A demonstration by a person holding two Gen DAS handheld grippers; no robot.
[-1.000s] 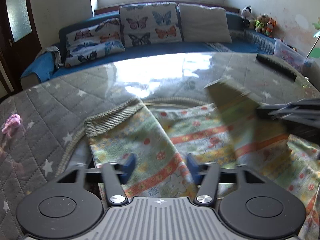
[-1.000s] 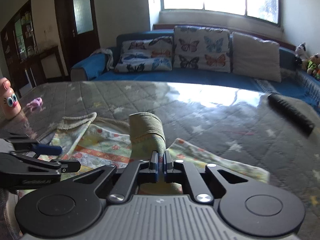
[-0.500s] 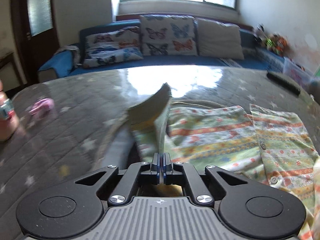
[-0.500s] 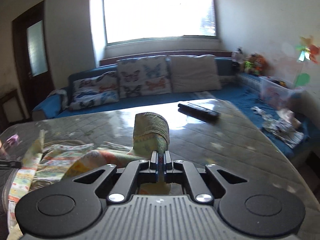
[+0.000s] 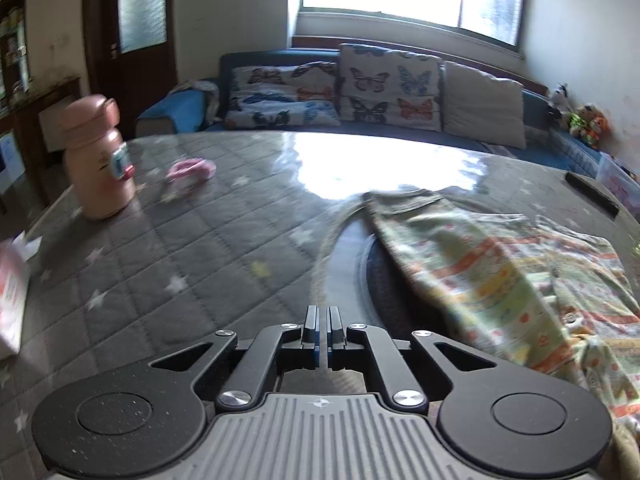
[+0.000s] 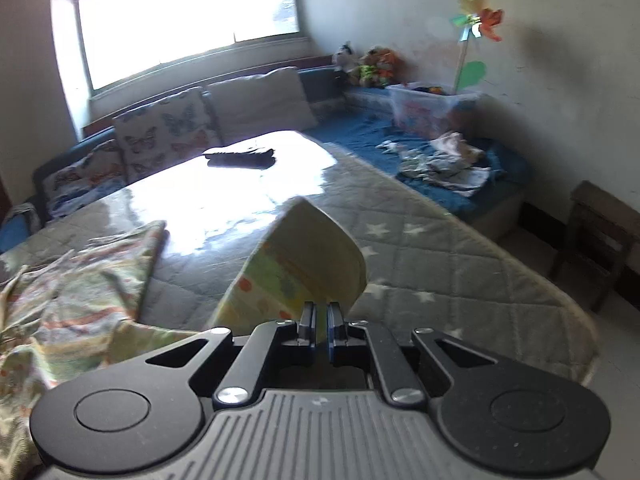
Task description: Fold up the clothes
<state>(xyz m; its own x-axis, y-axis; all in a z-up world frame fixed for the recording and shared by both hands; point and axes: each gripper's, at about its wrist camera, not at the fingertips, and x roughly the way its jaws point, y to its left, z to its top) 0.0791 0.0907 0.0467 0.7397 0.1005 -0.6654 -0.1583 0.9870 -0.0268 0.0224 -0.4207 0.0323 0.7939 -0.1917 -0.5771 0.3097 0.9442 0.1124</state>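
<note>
Left hand-held gripper [image 5: 322, 334]: jaws pressed together with only a thin slit between them, nothing visible pinched, so clenched on nothing. It hangs just above the bench [image 5: 168, 264], a quilted grey star-pattern cover with glare from the window. To its right, close by, lies the shirt [image 5: 500, 272], a green and orange striped print, spread and rumpled, with its ribbed edge pointing ahead toward the sofa [image 5: 360, 92]. Ahead and left of it stands a pink bottle [image 5: 98, 156], with a small pink toy [image 5: 188, 172] just beyond. Far right ahead is a dark remote [image 5: 592, 196] at the bench edge.

Right hand-held gripper [image 6: 321, 330]: jaws nearly together, clamped on a flap of the shirt [image 6: 296, 268], which stands up in front of the fingers, curled, inside face showing. The rest of the shirt sits to its left on the bench [image 6: 440, 264], bunched. The remote [image 6: 240, 156] lies far ahead in the glare. Right of it, past the bench edge, are a blue couch with loose laundry [image 6: 444, 160] and a clear bin [image 6: 432, 108].

Risks, as I judge it: only one side is held, so pulling the flap across could drag the whole shirt instead of creasing it, since the left side is not pinning anything. The grip looks to be near the fabric edge, so it may slip out mid-swing. The bunched body could fold crooked. A wide left sweep could knock over the bottle.
</note>
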